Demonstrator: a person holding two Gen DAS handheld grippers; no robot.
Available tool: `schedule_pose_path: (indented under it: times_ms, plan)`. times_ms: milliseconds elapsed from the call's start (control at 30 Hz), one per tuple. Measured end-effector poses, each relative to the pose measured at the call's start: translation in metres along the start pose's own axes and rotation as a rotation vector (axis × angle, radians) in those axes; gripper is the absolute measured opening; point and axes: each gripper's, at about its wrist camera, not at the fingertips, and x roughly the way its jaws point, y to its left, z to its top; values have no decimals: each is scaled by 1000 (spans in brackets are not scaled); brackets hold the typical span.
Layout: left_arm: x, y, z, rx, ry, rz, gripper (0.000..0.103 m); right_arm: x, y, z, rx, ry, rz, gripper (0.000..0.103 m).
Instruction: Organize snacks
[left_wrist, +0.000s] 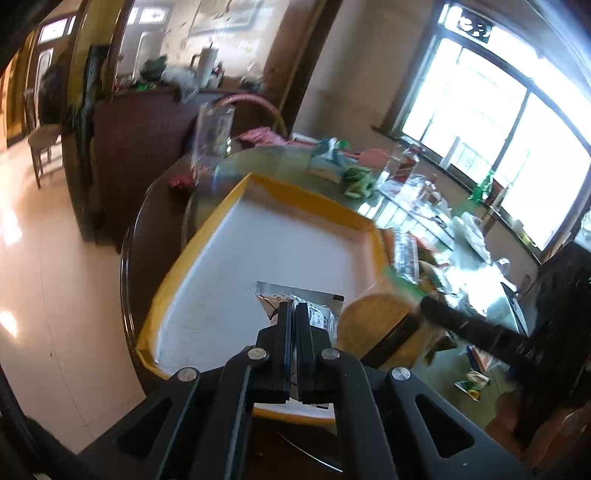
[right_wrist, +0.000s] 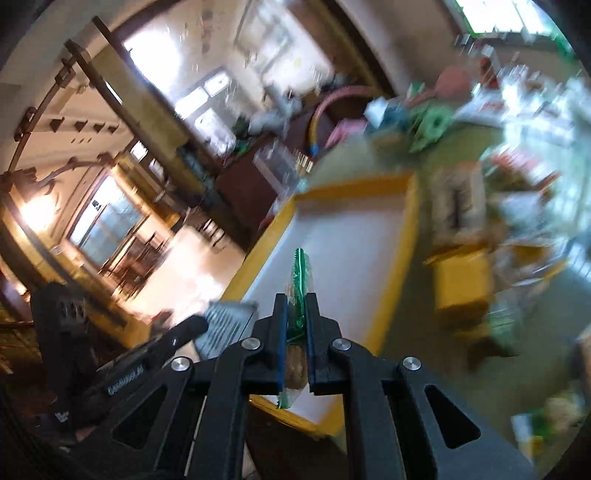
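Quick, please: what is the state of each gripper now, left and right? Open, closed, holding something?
Left gripper: closed on a silver snack packet, above the yellow tray.
Right gripper: closed on a green-wrapped snack.

Your left gripper (left_wrist: 294, 308) was a matte black plastic frame, its two flat fingers (left_wrist: 283, 325) edged with thin blue pads, and round silver screw heads sat at the linkage pivots above triangular cut-outs in the arms. Your right gripper (right_wrist: 296, 300) was built the same, black with blue-lined fingers (right_wrist: 279, 321) and four bright silver screws across its links. In the right wrist view the side of the left tool carried small white lettering too blurred to read.
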Motion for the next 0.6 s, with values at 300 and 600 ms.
schedule_pose_path:
  times_ms: [300,600]
  plan:
    - [34,8,-20,50,105,54,0,38,3,-30,-96,157,-222,10]
    - [38,7,-29,64,135,85,1,6,0,-51,-249,185,-309,11]
